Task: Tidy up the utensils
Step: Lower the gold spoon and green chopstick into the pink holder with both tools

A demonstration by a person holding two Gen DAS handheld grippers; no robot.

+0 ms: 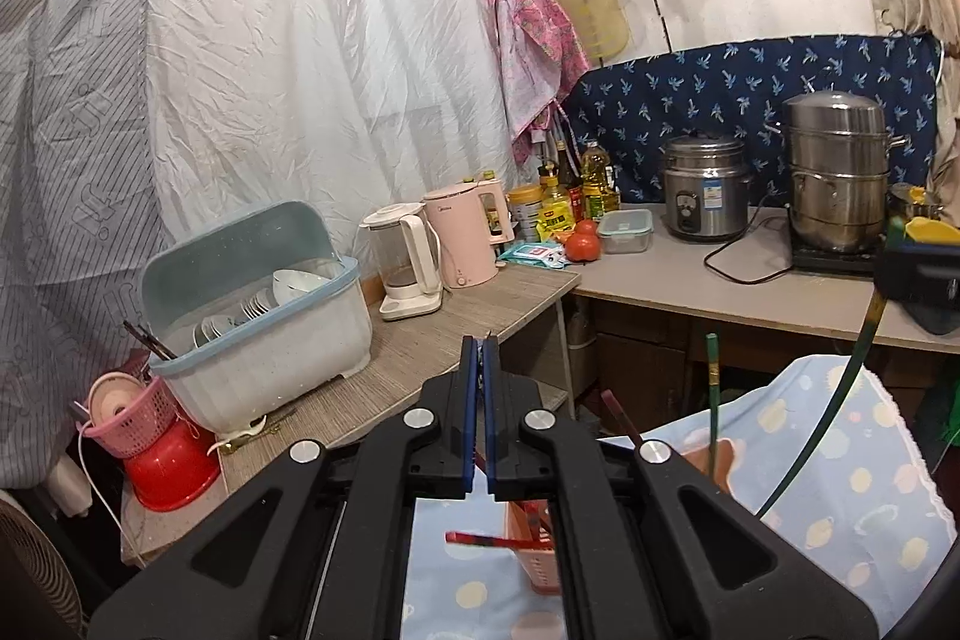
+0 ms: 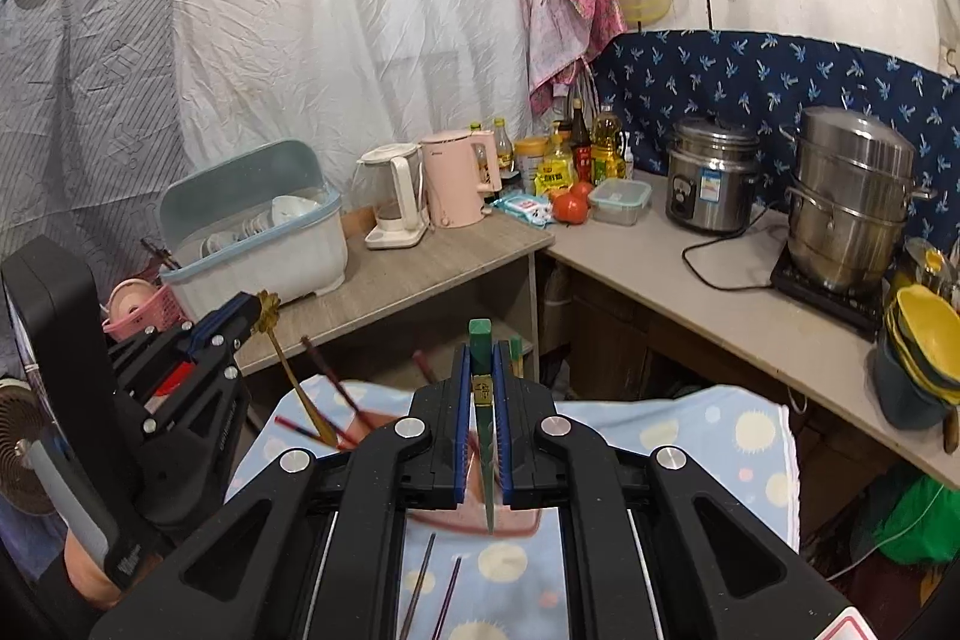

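Past the far edge of the dotted blue cloth [image 2: 720, 436]: an L-shaped counter [image 2: 690, 304], its near rim running left to right, with a dark gap between the two and free air above the cloth. On the counter, well beyond the cloth's left side, a lidded dish box [image 2: 258, 244]; well beyond its right side, a stacked steel steamer [image 2: 852, 196]. Above the cloth's left part, left gripper [image 1: 480, 346] clenched tight on the flower-shaped end of a gold-coloured utensil [image 2: 282, 346], stem slanting down into the pink utensil holder [image 1: 534, 538] standing on the cloth. Above the cloth's middle, right gripper [image 2: 483, 358] clamped on a green chopstick [image 2: 485, 412], tip pointing down over the holder. Standing in the holder, red chopsticks [image 2: 336, 388] and a second green chopstick [image 1: 712, 400]. Lying on the cloth's near part, two dark chopsticks [image 2: 420, 580]. Holder's body largely hidden behind the gripper frames; what kind of utensil the gold one is, not clear.
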